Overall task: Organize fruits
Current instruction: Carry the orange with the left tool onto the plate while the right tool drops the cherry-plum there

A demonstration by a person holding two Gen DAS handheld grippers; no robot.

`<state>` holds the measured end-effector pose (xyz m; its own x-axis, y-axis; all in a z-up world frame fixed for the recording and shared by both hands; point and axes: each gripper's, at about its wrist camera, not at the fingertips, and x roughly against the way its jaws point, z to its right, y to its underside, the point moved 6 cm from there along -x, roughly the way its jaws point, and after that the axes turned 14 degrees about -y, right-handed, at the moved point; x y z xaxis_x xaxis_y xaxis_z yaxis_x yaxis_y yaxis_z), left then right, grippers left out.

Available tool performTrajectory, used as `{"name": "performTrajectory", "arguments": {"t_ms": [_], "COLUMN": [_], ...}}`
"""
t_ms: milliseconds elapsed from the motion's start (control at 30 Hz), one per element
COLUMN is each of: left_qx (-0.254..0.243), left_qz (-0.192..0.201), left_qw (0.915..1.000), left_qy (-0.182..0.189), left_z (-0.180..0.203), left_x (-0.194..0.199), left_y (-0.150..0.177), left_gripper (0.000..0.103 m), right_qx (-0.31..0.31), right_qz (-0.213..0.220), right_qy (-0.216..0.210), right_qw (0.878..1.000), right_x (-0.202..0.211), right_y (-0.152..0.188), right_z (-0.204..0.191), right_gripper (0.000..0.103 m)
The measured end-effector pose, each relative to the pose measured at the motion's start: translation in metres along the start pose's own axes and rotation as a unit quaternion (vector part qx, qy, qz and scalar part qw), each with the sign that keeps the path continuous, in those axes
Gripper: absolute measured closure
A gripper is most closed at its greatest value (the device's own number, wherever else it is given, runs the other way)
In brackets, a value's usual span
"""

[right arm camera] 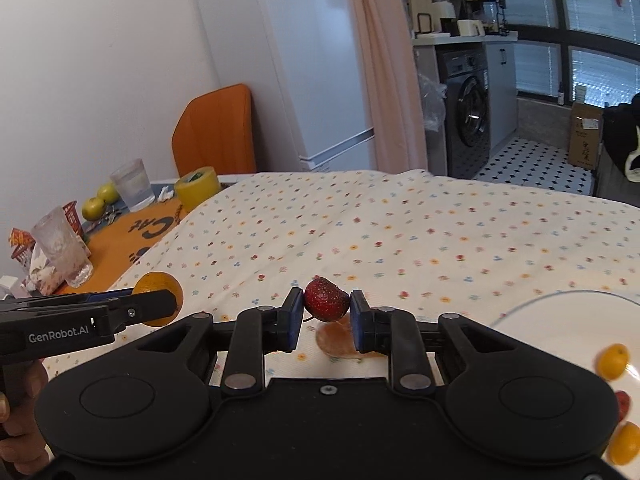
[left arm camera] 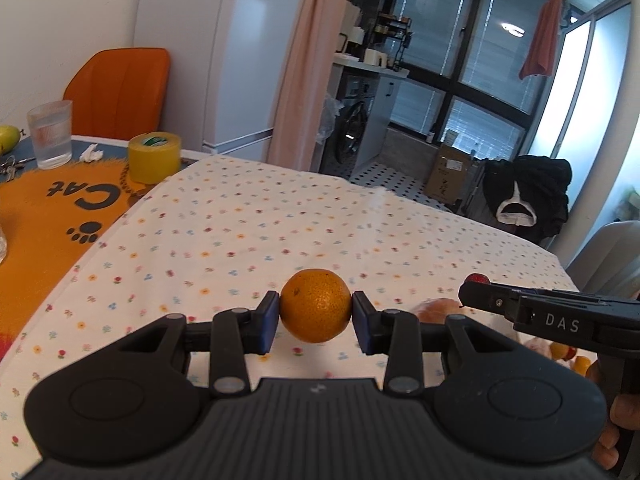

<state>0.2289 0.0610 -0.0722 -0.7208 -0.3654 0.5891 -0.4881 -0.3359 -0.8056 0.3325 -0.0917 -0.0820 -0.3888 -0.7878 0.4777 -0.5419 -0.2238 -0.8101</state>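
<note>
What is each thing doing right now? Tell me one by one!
Left gripper: shut on the orange.
Orange: held up off the tablecloth.
Right gripper: shut on the strawberry.
Strawberry: held up between the fingers.
White plate: has small oranges and something red on it.
Near glass: upright.
Far glass: upright.
Yellow tape roll: standing on the table.

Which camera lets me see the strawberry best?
The right wrist view. There the strawberry sits big and centered, pinched in the right gripper jaws. The left wrist view shows only a red sliver of it above the gripper's tip.
</note>
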Motion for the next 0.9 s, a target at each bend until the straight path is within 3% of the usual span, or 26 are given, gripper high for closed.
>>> {"name": "performTrajectory", "arguments": {"t_ms": [333,900], "left_qx": [-0.021,-0.067], "left_qz": [0.011,0.018], "left_qw": [0.9995,0.9936], "left_qy": [0.02,0.089], "left_z": [0.03,0.104], "left_x": [0.014,0.032], "left_y": [-0.001,0.008], "left_gripper": [0.066,0.065], "right_qx": [-0.013,-0.04], "right_qz": [0.022,0.064], "right_qy": [0.023,0.085], "right_qw": [0.999,0.994], "right_x": [0.037,0.118], "right_y": [0.007,0.021], "right_z": [0.016,0.062], "right_gripper": [0.08,0.08]}}
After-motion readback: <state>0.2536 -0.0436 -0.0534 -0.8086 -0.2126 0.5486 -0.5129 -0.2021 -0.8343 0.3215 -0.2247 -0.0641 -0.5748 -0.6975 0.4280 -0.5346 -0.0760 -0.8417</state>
